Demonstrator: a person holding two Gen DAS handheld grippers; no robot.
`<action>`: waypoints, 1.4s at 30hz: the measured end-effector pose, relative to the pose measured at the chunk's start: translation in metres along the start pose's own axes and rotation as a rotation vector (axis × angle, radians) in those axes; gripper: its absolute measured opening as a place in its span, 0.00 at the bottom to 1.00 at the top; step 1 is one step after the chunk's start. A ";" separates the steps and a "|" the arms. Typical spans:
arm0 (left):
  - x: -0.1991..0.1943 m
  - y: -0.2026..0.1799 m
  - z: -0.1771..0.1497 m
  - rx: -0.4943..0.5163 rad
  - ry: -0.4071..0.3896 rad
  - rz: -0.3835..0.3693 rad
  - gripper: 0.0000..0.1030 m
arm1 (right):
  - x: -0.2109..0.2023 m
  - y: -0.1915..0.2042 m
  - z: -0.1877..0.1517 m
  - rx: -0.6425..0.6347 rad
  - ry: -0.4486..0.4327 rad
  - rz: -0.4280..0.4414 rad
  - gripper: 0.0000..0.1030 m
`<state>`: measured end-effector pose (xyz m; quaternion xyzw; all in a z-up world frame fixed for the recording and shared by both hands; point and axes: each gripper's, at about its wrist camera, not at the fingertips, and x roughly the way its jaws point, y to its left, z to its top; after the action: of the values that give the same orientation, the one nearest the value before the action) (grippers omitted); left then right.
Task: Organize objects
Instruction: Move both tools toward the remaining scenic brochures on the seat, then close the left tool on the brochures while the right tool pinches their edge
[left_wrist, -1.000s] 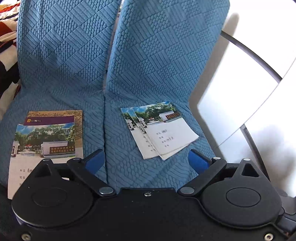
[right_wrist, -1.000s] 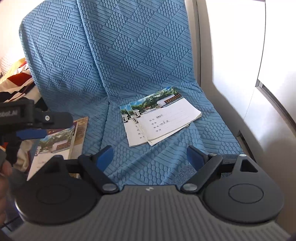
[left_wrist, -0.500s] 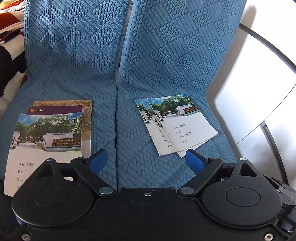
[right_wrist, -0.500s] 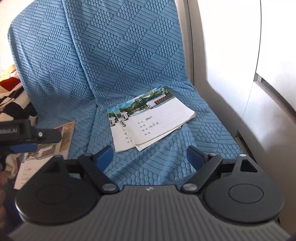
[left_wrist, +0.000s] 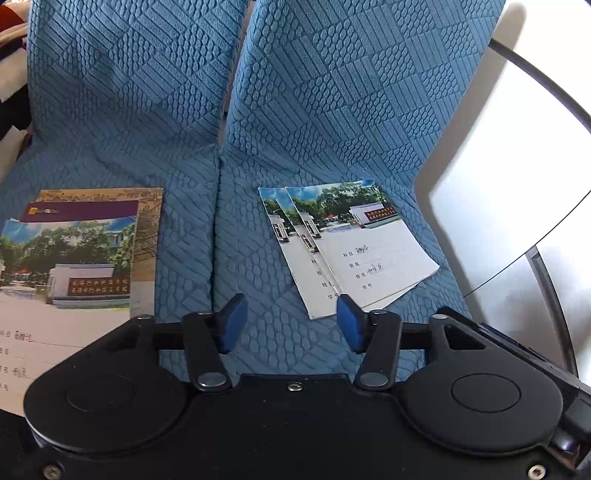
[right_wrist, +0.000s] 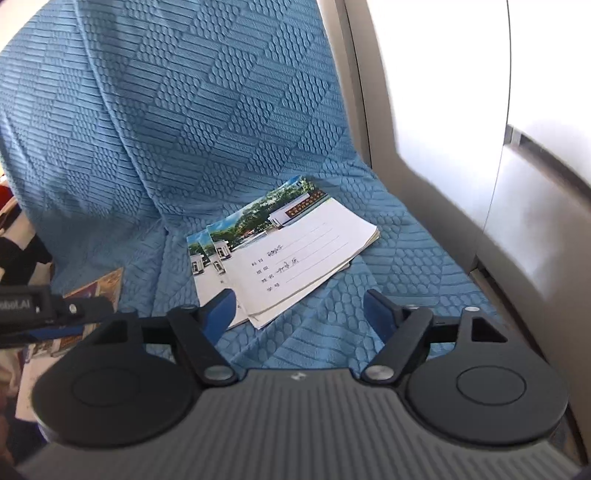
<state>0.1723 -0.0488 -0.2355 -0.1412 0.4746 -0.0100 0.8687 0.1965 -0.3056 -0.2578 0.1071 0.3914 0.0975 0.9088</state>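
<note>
Where two blue textured seat cushions (left_wrist: 122, 122) meet along a seam, the quilted cover (right_wrist: 192, 122) runs from the backrests down over both seats and takes up most of each view. To the right of it stands a pale wall panel (right_wrist: 436, 110), bright with glare.

On the left seat lies a stack of booklets (left_wrist: 74, 258), squared up fairly well: a brown-edged one at the bottom, a purple-banded one above it, and on top a notebook with a photo of a gate and trees. Its lower part is hidden behind the left gripper's body.

On the right seat lies a second, looser pile of notebooks (left_wrist: 354, 247) with the same gate photo, fanned out so the left edges of the lower ones show past the top one; in the right wrist view the same pile (right_wrist: 291, 247) sits askew to the seat's edge.

The left gripper (left_wrist: 291, 323) hangs over the seat front near the seam, its blue fingers (left_wrist: 232, 323) partly apart and holding nothing. The right gripper (right_wrist: 299, 314) hangs just in front of the fanned pile, its fingers (right_wrist: 376, 314) spread wider, also with nothing between them; the left finger overlaps the pile's near corner in the view, and I cannot tell whether it touches.
</note>
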 end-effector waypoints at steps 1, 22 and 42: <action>0.004 0.000 0.000 -0.008 0.008 -0.005 0.40 | 0.004 0.000 0.001 0.004 -0.008 0.000 0.74; 0.103 0.008 0.010 -0.295 0.167 -0.303 0.08 | 0.091 -0.015 0.013 0.270 0.086 0.107 0.17; 0.150 -0.004 0.004 -0.339 0.240 -0.281 0.09 | 0.115 -0.036 0.008 0.435 0.143 0.147 0.05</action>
<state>0.2588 -0.0746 -0.3556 -0.3473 0.5450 -0.0677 0.7601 0.2836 -0.3108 -0.3415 0.3216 0.4577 0.0843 0.8246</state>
